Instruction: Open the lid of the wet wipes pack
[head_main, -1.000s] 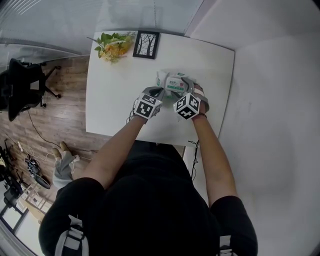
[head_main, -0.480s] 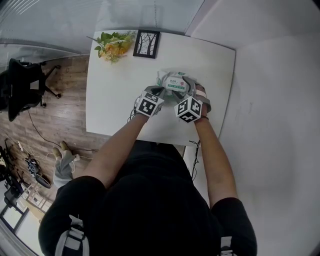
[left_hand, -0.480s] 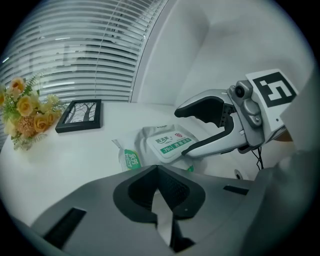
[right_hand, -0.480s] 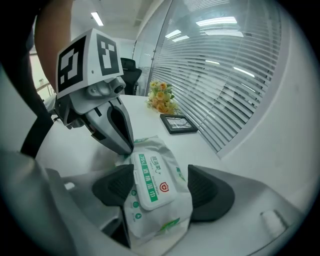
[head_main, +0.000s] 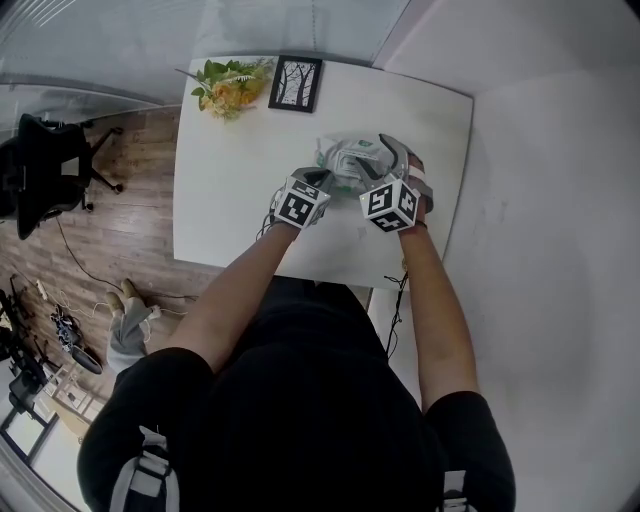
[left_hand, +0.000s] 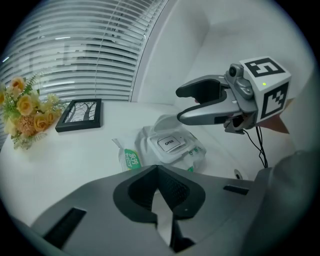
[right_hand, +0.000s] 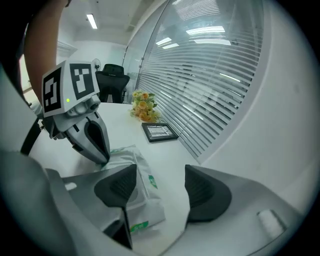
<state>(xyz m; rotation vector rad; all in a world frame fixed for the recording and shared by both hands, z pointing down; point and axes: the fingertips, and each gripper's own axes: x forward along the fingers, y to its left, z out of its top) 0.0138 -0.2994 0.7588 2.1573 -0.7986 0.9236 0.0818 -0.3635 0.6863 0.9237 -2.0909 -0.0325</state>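
Note:
The white wet wipes pack (head_main: 348, 160) lies on the white table (head_main: 230, 190). Its lid with the OPEN label (left_hand: 170, 143) lies flat on top. My left gripper (head_main: 328, 180) is shut, its tips pinching the near edge of the pack (right_hand: 137, 185); the pinched edge is hidden in the left gripper view. Above the pack's right side hangs my right gripper (left_hand: 179, 105), open. Its jaws have just been closing a little, with nothing between the pads (right_hand: 117, 187).
A black picture frame (head_main: 296, 84) and a bunch of yellow flowers (head_main: 228, 88) stand at the table's far edge. A white wall runs along the right side. On the wooden floor to the left stands an office chair (head_main: 45, 175). A cable (head_main: 395, 300) hangs off the near right edge.
My right gripper has lifted up and away from the pack, shifting to the right. The left gripper and the pack have stayed in place.

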